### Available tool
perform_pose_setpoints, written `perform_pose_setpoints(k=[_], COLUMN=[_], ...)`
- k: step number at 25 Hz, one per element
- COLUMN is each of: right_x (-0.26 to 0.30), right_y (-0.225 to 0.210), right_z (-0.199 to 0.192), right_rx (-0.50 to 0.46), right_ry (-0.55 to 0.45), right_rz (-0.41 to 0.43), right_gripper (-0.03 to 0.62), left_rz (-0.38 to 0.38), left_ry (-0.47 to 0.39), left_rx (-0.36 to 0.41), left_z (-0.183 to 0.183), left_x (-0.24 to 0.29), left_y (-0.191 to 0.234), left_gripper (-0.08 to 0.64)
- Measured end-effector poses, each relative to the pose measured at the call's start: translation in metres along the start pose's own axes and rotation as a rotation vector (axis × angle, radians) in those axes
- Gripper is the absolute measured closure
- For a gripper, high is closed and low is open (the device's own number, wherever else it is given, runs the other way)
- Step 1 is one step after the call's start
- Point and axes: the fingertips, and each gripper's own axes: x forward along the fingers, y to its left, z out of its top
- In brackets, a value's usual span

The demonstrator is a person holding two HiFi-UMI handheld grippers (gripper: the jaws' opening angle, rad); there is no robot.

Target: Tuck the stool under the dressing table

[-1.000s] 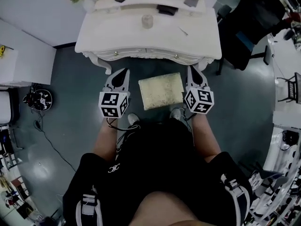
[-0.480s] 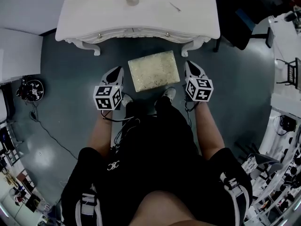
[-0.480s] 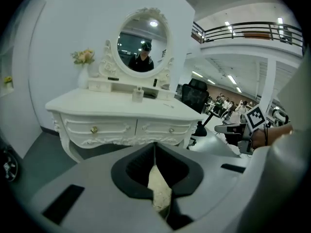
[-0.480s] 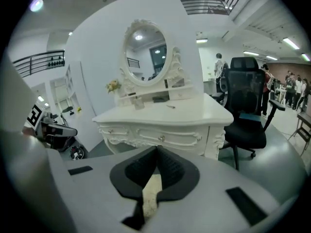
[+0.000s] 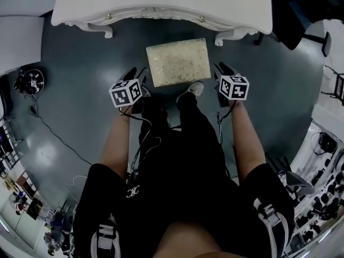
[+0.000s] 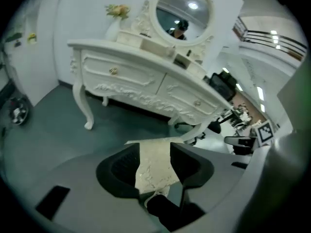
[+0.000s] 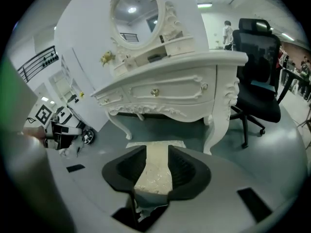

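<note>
Stool (image 5: 178, 62): I see its long axis running from left claw (image 5: 137, 75) across to right claw (image 5: 222, 69).
Claws: both spread, jaws just opening; stool shows in each gap, unpinched.

Both arms are holding low ahead, left tool (image 5: 135, 74) and right tool (image 5: 222, 70) pointing steeply down, jaws just opening, clamping nothing.

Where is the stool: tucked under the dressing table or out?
Out: the stool stands in front of the dressing table, its whole seat showing.
</note>
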Motion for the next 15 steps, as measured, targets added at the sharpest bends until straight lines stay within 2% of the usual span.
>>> perform_pose_setpoints(k=[2,4,7,15], right_x=[0.020,0.037,0.061,0.146], right_y=[-0.008,-0.017,-0.034,-0.080], right_z=[-0.015,-0.031,-0.054,-0.101], right_rx=[0.017,0.039,0.037,0.006], right_ry=[0.031,0.054,0.089,0.160], right_rz=[0.010,0.017,0.013,0.049], right_gripper=[0.420,0.399,0.368,0.357], left_rz=[0.058,0.033,-0.014,-0.028], left_ry=[0.044,0.067,0.096,0.158], left_rx=[-0.048,-0.064,-0.072,-0.052], left_z=[-0.020,-0.039,-0.065,-0.119], left_x=[0.020,0.034,0.057,0.143], left_y=[0.023,0.032,0.041,0.080], left_gripper=[0.408,0.451,0.453,0.422])
